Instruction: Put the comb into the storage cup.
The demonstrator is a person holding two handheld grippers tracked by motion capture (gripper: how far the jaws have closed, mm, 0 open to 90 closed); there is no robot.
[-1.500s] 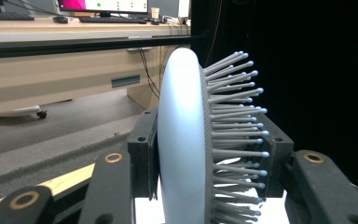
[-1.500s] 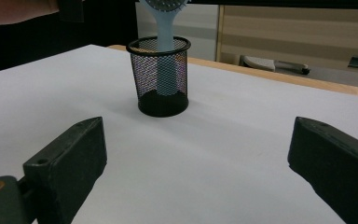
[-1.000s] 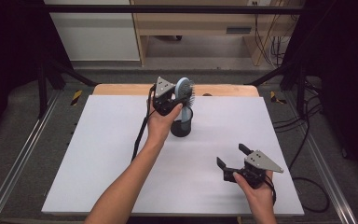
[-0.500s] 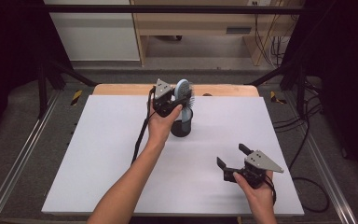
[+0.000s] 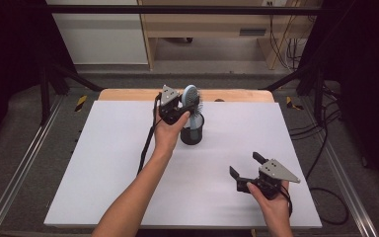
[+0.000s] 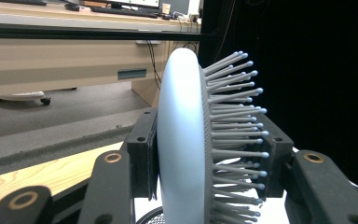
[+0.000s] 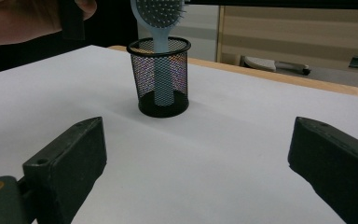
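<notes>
From the high view, the left gripper (image 5: 181, 109) is at the far middle of the white table (image 5: 103, 163), its jaws pinching the head of a pale blue hairbrush (image 5: 191, 98). The brush stands upright with its handle down inside a black mesh cup (image 5: 192, 134), bristles facing right. Near the front right edge, the right gripper (image 5: 246, 165) sits low over the table, jaws spread with nothing between them, well apart from the cup.

Over to the left gripper view: the brush head (image 6: 182, 140) sits square between the two black jaws, one pad against its smooth back, the other against the bristles (image 6: 235, 126). The cup's rim (image 6: 150, 218) just peeks in at the bottom.

Now the right gripper view: the jaws stand wide, bare table between them. Farther off is the cup (image 7: 162, 77), the brush handle (image 7: 162, 74) down inside it and the head above the rim. The person's left hand (image 7: 28, 18) is at top left.
</notes>
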